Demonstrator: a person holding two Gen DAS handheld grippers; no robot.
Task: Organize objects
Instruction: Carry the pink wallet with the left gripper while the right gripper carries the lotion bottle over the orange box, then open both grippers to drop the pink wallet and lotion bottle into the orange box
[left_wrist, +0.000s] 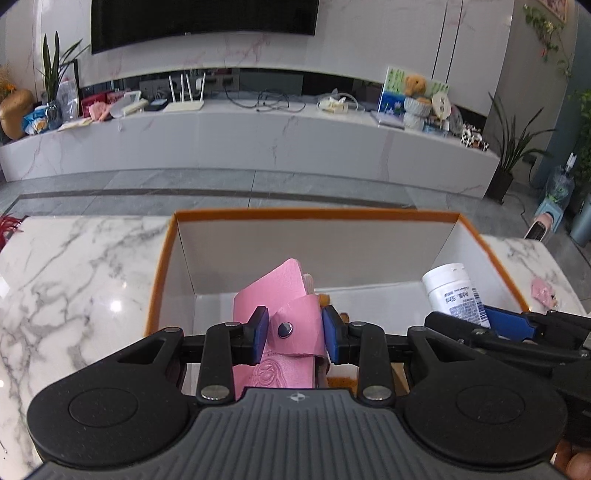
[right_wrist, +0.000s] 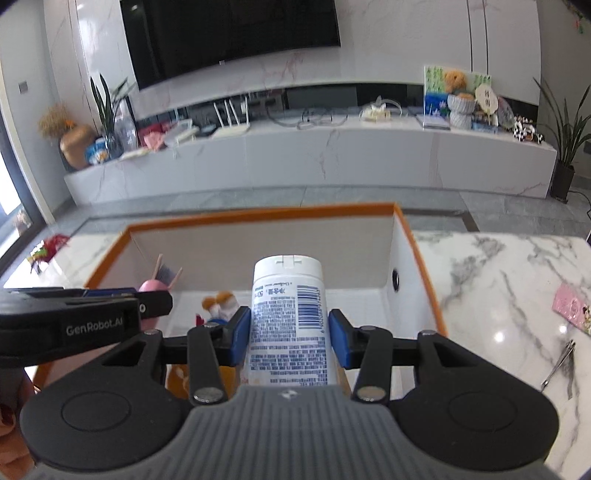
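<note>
My left gripper (left_wrist: 294, 334) is shut on a pink leather pouch (left_wrist: 273, 295) with a snap button, held over the near edge of the orange-rimmed white box (left_wrist: 314, 214). My right gripper (right_wrist: 290, 336) is shut on a white tube with blue print (right_wrist: 288, 314), cap pointing away, also over the box (right_wrist: 266, 211). The tube (left_wrist: 456, 291) and the right gripper's blue pad (left_wrist: 509, 325) show at the right of the left wrist view. The left gripper body (right_wrist: 74, 321) shows at the left of the right wrist view.
Inside the box lie a pink brush-like object (right_wrist: 159, 284) and a small orange-and-white toy (right_wrist: 218, 301). On the marble table (right_wrist: 517, 295) right of the box lie a pink card (right_wrist: 574, 306) and metal tweezers (right_wrist: 559, 363). A red item (right_wrist: 51, 243) lies at far left.
</note>
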